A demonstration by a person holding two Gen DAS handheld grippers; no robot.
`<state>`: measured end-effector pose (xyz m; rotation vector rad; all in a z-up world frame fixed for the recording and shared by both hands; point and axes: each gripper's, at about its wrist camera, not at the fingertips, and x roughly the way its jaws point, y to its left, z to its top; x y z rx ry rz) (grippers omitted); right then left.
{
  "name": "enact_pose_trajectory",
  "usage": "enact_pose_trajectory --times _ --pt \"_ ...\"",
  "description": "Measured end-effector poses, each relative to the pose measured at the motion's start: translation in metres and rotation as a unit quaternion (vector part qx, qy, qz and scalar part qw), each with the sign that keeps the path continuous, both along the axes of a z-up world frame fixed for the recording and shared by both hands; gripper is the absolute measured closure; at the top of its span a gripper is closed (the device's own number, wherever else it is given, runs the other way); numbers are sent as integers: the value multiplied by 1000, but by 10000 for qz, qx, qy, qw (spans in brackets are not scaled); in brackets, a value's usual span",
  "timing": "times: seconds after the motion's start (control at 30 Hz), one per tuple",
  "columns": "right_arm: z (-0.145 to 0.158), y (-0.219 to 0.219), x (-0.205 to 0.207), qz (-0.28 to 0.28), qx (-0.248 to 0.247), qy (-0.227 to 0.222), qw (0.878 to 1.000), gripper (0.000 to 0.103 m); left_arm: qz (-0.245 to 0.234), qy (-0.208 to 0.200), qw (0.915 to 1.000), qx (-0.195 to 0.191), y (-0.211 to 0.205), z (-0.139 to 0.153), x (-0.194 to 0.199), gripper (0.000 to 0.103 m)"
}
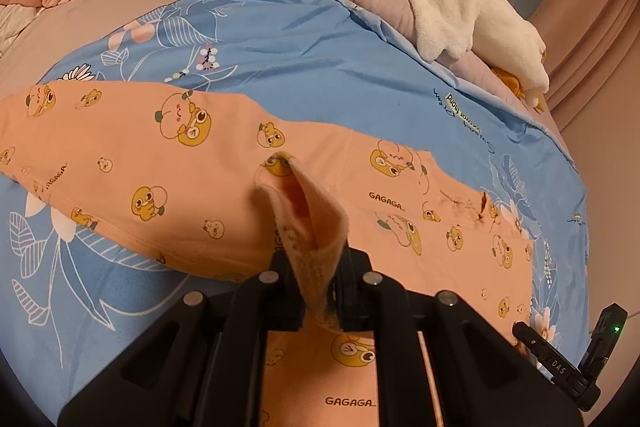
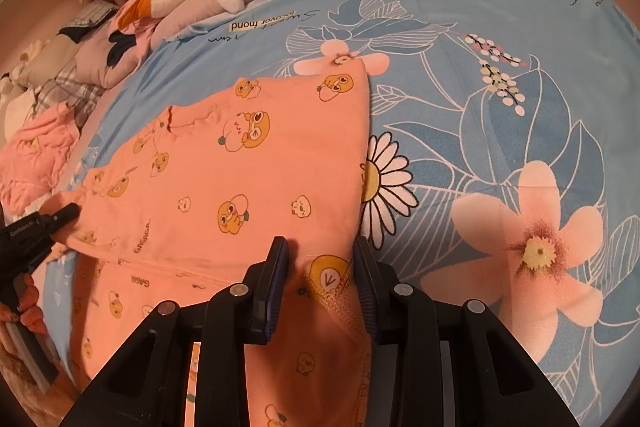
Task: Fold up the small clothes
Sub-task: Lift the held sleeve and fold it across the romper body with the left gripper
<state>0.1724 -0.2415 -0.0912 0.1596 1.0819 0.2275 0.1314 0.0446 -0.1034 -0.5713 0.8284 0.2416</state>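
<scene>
The left gripper pinches a fold of the orange shirt. The right gripper is wide open over its edge, by the daisy.

Illumination is dim, warm and orange-tinted, with soft shadows. Both fisheye views show strong barrel distortion, dark vignetted corners and slightly soft edges.

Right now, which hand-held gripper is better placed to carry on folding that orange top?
Probably the left hand-held gripper: it is shut on a fold of the top. The right one is open, fabric merely lying between its fingers.
</scene>
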Motion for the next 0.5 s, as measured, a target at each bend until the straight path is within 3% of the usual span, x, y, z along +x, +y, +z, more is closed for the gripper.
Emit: enact_pose_trajectory --times 0.5 --pt "0 0 0 5 -6 3 10000 68 125 56 9998 165 12 -10 -8 94"
